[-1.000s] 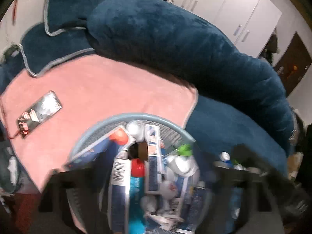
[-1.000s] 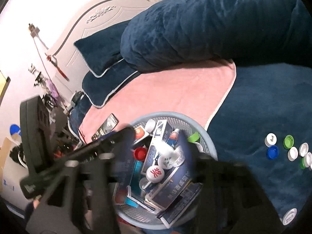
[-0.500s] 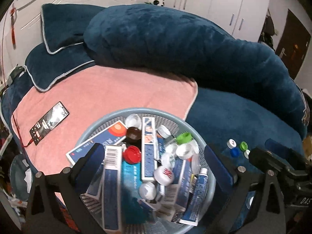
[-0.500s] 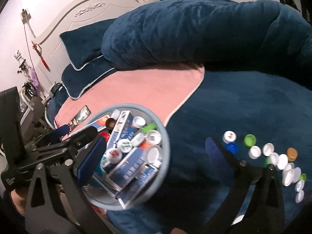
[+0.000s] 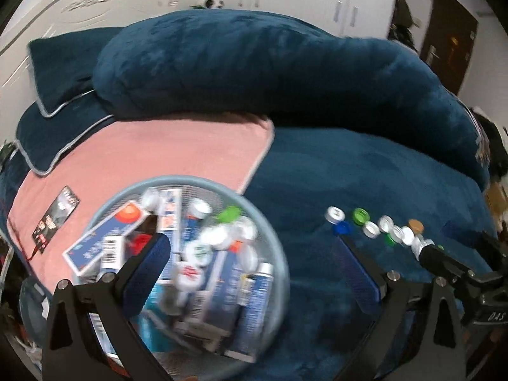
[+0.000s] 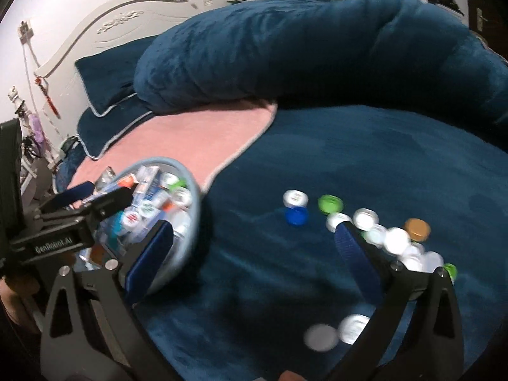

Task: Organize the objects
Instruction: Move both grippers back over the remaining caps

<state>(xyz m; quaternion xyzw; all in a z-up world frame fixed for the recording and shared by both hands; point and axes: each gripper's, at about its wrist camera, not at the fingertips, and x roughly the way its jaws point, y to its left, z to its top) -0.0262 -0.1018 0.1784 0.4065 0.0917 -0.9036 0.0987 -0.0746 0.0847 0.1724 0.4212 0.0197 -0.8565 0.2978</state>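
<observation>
On a dark blue bed, at left, a dark card (image 5: 55, 219) with unreadable print lies on a pink towel (image 5: 177, 152). Beside it a pale blue mesh basket (image 5: 263, 219) holds boxes, tubes and caps. The left claw (image 5: 257, 270), stamped "GenRobot.AI", gapes empty; loose bottle caps (image 6: 365, 222) lie scattered right of the basket, where the right claw (image 6: 254, 241) spreads wide, empty.

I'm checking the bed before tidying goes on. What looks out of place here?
Loose bottle caps lie scattered on the blue blanket beside the round basket, which already holds caps and boxes. A dark packet lies alone on the pink towel.
</observation>
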